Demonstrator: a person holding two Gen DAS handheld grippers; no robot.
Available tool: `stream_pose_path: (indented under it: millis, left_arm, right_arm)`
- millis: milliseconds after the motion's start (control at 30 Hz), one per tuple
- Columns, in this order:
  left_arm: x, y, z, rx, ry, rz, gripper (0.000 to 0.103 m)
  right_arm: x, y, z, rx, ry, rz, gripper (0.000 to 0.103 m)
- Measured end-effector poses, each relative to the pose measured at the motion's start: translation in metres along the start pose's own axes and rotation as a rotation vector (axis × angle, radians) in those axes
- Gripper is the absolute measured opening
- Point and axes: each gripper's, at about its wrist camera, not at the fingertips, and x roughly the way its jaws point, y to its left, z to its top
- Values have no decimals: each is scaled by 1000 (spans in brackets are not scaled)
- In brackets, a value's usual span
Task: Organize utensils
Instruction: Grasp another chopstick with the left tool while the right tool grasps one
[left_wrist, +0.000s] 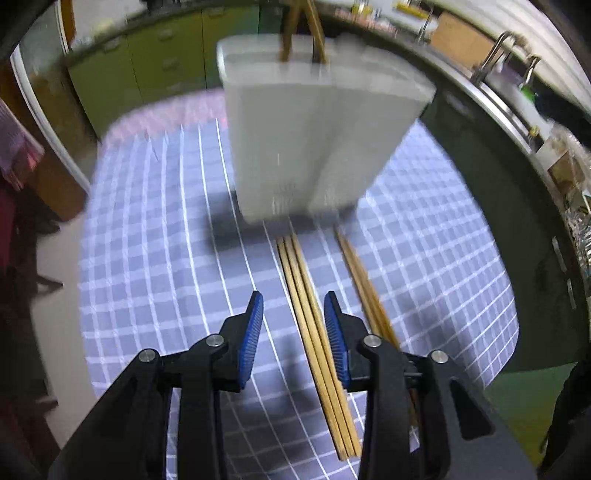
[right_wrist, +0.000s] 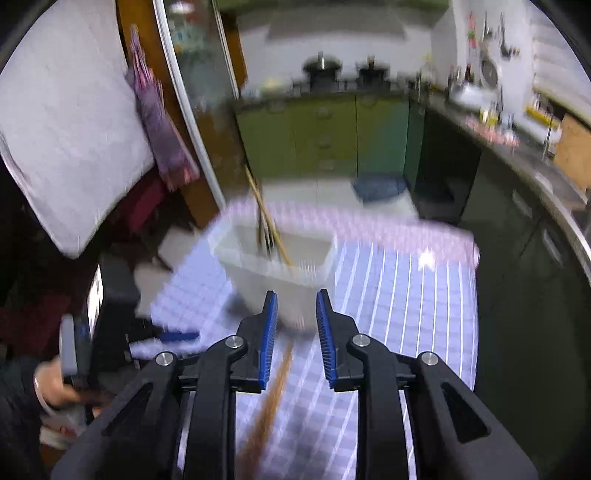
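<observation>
A white plastic utensil holder (left_wrist: 314, 129) stands on the checked tablecloth (left_wrist: 166, 221), with wooden chopsticks (left_wrist: 295, 26) sticking out of its top. Several wooden chopsticks (left_wrist: 314, 332) lie on the cloth in front of it, with more (left_wrist: 365, 284) just to their right. My left gripper (left_wrist: 293, 299) is open and empty, its jaws above the lying chopsticks. In the right wrist view the holder (right_wrist: 280, 266) stands ahead with chopsticks (right_wrist: 266, 218) in it. My right gripper (right_wrist: 295, 295) is open and empty above blurred chopsticks (right_wrist: 273, 391) on the cloth.
Green kitchen cabinets (right_wrist: 325, 136) stand beyond the table. A counter with a sink and tap (left_wrist: 498, 55) runs along the right. A hand with the other gripper (right_wrist: 70, 354) shows at the left. The table edge (right_wrist: 332, 218) lies behind the holder.
</observation>
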Motion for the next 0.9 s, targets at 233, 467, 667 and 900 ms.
stream_pose_path:
  millis: [233, 467, 667, 900]
  left_arm:
    - [44, -4, -11, -26, 151, 20, 33]
    - [61, -9, -10, -24, 186, 60, 27]
    - [68, -11, -3, -26, 209, 72, 21]
    - [76, -16, 3, -29, 244, 66, 21]
  right_arm:
    - [77, -15, -59, 48, 294, 33, 22]
    - [103, -12, -75, 49, 366, 72, 22]
    - [102, -15, -72, 51, 368, 79, 22]
    - [107, -16, -76, 57, 392, 81, 22]
